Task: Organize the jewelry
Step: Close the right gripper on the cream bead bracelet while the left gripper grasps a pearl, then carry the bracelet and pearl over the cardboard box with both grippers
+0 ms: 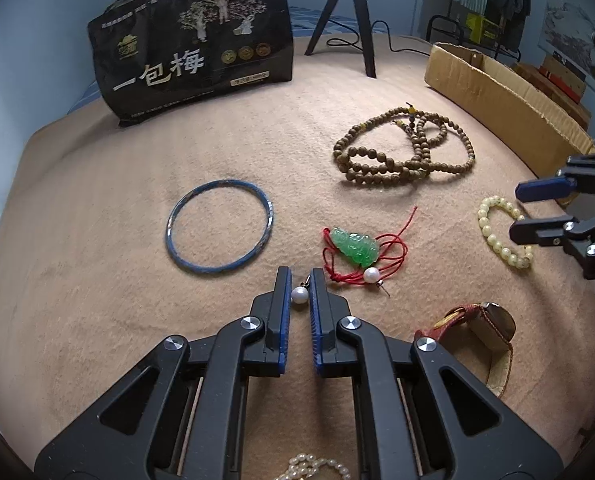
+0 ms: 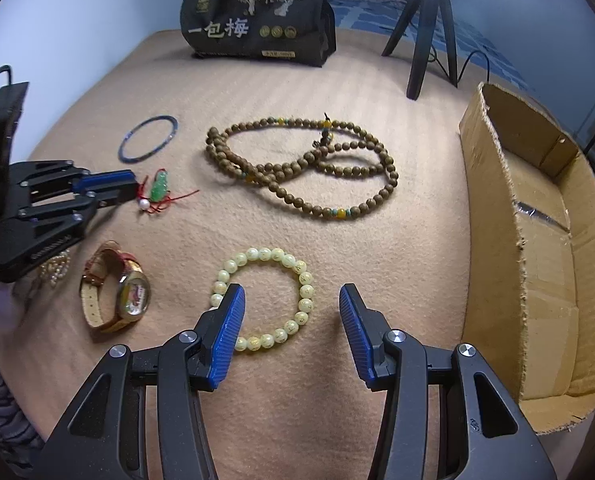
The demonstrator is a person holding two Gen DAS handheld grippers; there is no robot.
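Pearl earring (image 1: 299, 294) between left hand-held gripper (image 1: 299, 280) pads; cardboard box (image 2: 537, 240) open rightward.

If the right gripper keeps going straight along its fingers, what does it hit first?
Probably the pale bead bracelet: the open right gripper already straddles its near side. Beyond it lies the long brown bead necklace. Height above the cloth is unclear.

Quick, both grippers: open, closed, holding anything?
Left gripper: nearly closed around a pearl earring; firm grip cannot be told.
Right gripper: open, empty, over the pale bead bracelet.
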